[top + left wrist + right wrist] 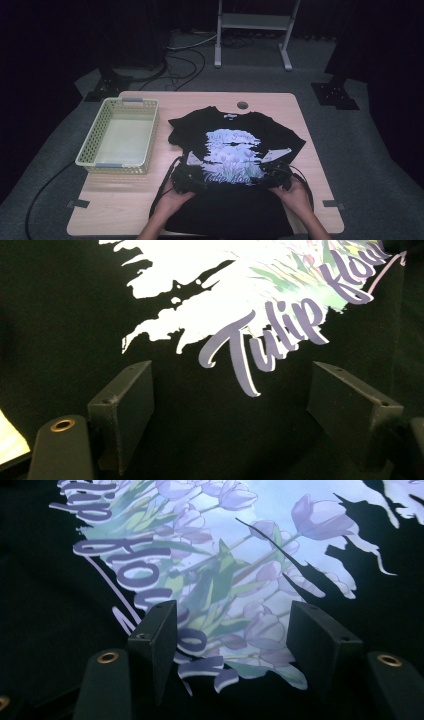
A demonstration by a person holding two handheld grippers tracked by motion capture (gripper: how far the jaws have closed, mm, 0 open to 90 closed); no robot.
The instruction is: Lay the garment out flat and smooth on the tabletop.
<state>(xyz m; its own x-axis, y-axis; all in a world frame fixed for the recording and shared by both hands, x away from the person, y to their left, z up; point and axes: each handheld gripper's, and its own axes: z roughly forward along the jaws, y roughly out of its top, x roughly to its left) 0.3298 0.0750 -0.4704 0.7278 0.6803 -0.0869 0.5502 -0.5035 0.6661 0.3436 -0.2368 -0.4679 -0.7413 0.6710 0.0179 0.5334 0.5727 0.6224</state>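
Observation:
A black T-shirt (pixel 235 150) lies flat on the wooden table (pixel 125 200), collar away from me, with a pale tulip print (pixel 232 150) and purple lettering on its chest. My left gripper (pixel 192 181) hovers over the shirt's left side beside the print, jaws open wide above the fabric (pixel 235 405). My right gripper (pixel 272 175) is over the print's lower right corner, jaws open, with tulips and lettering (pixel 230 630) between them. Neither holds any cloth.
A pale yellow perforated basket (pixel 120 135) stands on the table's left part, close to the shirt's left sleeve. A small round hole (pixel 242 105) sits near the table's far edge. Cables (pixel 180 65) and a white stand (pixel 252 25) are on the floor beyond.

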